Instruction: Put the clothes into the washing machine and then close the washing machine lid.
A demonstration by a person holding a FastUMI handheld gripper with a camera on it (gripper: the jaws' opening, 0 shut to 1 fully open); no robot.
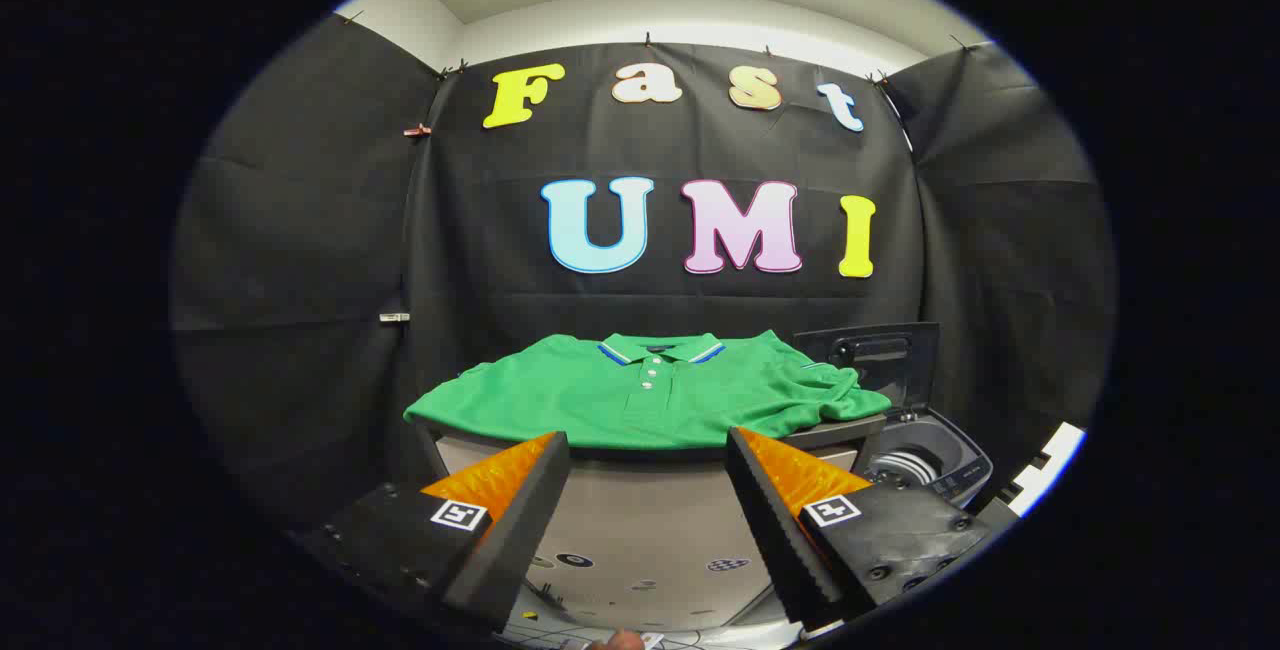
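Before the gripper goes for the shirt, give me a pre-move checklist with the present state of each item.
1. Gripper open wide enough to take cloth: ok, the fingers stand apart with nothing between them.
2. Green polo shirt reachable: ok, it lies spread flat on the small table, beyond the fingers.
3. Path to the shirt free: ok, nothing stands between the fingers and its near hem.
4. Washing machine lid open: ok, it stands raised behind the tub.
5. Washing machine placed for the drop: ok, it sits beside the table, by the shirt's sleeve.
6. Tub ready for the shirt: cannot tell, the finger and the table hide part of the opening.
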